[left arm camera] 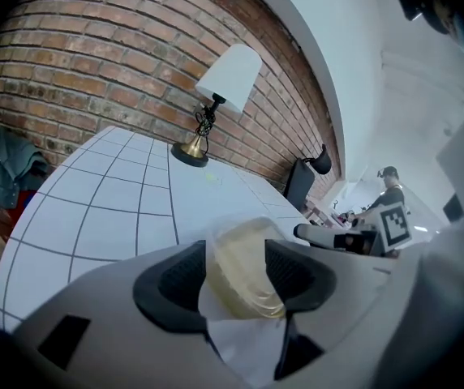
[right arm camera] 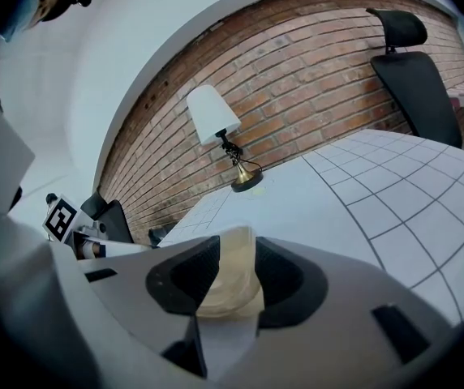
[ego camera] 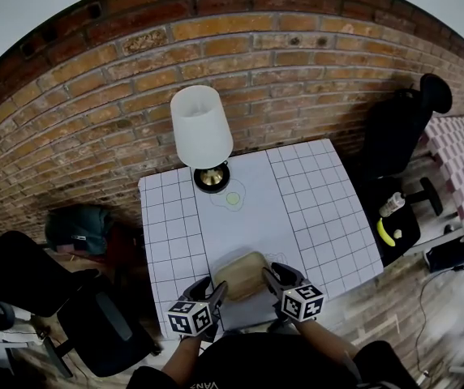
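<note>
A pale tan, translucent shallow plastic container (ego camera: pixel 241 275) sits at the near edge of the white gridded table (ego camera: pixel 321 201). Both grippers hold it from opposite sides. My left gripper (ego camera: pixel 216 289) is shut on its left rim, and in the left gripper view the container (left arm camera: pixel 244 259) fills the gap of that gripper (left arm camera: pixel 236 275). My right gripper (ego camera: pixel 271 276) is shut on the right rim; the right gripper view shows the container (right arm camera: pixel 228 267) pinched in that gripper (right arm camera: pixel 230 284). The container's underside is hidden.
A lamp with a white shade (ego camera: pixel 202 126) and brass base (ego camera: pixel 212 177) stands at the table's far side before the brick wall (ego camera: pixel 240 63). A small yellow spot (ego camera: pixel 234 198) marks the centre sheet. Black chairs (ego camera: pixel 398 128) and a teal bag (ego camera: pixel 78 227) flank the table.
</note>
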A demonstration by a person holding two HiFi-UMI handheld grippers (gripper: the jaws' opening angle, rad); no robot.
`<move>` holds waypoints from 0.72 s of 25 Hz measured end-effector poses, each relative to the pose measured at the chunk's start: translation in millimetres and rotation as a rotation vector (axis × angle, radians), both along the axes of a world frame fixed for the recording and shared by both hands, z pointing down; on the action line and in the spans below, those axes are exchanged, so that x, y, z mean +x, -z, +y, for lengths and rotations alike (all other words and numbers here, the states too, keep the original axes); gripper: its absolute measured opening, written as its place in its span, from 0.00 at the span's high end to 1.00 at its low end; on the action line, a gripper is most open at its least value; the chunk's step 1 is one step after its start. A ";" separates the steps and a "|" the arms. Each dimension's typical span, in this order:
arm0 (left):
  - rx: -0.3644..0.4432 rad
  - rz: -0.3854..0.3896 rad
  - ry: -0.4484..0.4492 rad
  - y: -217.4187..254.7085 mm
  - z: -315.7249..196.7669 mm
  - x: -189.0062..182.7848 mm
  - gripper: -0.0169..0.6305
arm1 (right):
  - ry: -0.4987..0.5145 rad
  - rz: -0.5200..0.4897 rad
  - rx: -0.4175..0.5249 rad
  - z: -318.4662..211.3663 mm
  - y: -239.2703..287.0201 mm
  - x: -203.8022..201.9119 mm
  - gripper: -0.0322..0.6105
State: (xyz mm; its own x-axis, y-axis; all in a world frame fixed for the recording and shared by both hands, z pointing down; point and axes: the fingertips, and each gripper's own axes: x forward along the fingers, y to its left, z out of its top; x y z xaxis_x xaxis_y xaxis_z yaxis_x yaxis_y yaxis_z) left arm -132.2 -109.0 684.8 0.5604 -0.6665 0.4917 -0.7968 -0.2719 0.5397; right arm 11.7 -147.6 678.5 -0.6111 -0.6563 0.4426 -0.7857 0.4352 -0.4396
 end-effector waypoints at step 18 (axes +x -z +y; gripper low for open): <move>-0.010 0.047 0.023 0.5 5.6 4.9 0.64 | -0.031 -0.042 -0.024 0.4 -1.1 -0.8 0.77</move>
State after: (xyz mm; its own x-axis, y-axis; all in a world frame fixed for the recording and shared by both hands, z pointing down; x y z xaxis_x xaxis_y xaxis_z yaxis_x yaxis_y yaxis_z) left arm -127.3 -103.3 684.3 0.5677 -0.6744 0.4721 -0.7766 -0.2486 0.5788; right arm 10.9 -147.2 679.6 -0.6090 -0.6647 0.4327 -0.7792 0.3995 -0.4830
